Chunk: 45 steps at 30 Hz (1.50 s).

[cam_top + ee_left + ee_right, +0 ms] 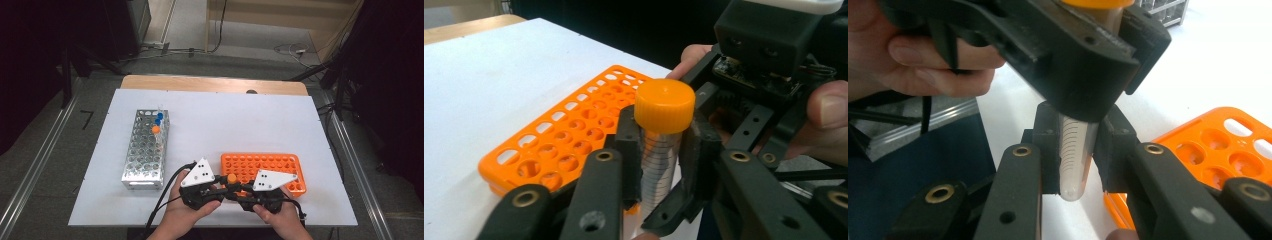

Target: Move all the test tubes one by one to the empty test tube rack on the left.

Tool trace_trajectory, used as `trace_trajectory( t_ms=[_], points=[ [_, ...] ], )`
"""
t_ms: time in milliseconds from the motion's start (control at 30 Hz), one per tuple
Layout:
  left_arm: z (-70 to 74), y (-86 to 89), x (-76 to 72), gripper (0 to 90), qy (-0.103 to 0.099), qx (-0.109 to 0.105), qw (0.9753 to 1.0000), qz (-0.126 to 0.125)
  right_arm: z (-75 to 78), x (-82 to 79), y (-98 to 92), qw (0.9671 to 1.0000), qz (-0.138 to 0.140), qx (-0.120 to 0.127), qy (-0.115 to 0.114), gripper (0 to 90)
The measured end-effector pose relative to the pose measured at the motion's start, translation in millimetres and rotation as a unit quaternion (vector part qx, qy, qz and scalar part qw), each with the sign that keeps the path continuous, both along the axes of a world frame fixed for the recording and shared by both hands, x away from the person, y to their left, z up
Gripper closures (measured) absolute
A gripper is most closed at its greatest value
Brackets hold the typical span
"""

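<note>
Above the orange rack (280, 167) on the desk (240, 125), I pinch one orange-capped tube (663, 145) with both the left gripper (659, 155) and right gripper (1075, 150) jaws.

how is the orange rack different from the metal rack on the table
The orange rack is flat, low plastic lying crosswise near the grippers; the metal rack is a taller silver box lying lengthwise at the left. The orange rack's holes look empty; the metal rack holds capped tubes at its far end. Both rest on the white table.
</note>
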State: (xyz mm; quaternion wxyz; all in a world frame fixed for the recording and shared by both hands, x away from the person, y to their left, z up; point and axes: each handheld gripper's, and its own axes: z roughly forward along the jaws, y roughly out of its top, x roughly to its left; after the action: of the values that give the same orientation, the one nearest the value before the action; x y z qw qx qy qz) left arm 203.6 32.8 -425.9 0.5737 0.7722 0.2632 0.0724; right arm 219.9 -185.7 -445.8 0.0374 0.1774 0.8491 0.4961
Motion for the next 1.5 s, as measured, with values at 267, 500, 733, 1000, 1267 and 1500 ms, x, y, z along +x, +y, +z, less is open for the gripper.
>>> trace_trajectory(
  t_ms=[267,500,733,1000,1267,1500],
  points=[
    [7.2,11.7,1.7,74.9,-0.017,-0.009,0.9996,0.019,0.3,-0.5,-1.5,0.9999,0.009,0.004,0.008,39.6],
    [13.5,31.6,7.8,74.9,-0.026,-0.013,0.9983,0.05,3.8,1.0,-9.4,0.9997,0.013,0.02,0.006,6.3],
    [20.1,59.2,16.8,74.9,-0.035,-0.022,0.9949,0.092,5.6,8.2,-22.6,0.9994,-0.011,0.029,0.012,0.0],
    [25.5,92.1,28.1,75.0,-0.045,-0.025,0.9886,0.141,5.7,14.7,-37.4,0.9987,-0.036,0.033,0.014,0.0],
    [26.6,121.2,35.9,75.0,-0.05,-0.03,0.9807,0.187,6.3,21.3,-53.5,0.9975,-0.06,0.036,0.011,0.0],
    [24.7,143.7,40.7,75.0,-0.058,-0.036,0.9713,0.228,6.5,25.2,-65.8,0.9962,-0.077,0.039,0.009,0.0]
  ],
)
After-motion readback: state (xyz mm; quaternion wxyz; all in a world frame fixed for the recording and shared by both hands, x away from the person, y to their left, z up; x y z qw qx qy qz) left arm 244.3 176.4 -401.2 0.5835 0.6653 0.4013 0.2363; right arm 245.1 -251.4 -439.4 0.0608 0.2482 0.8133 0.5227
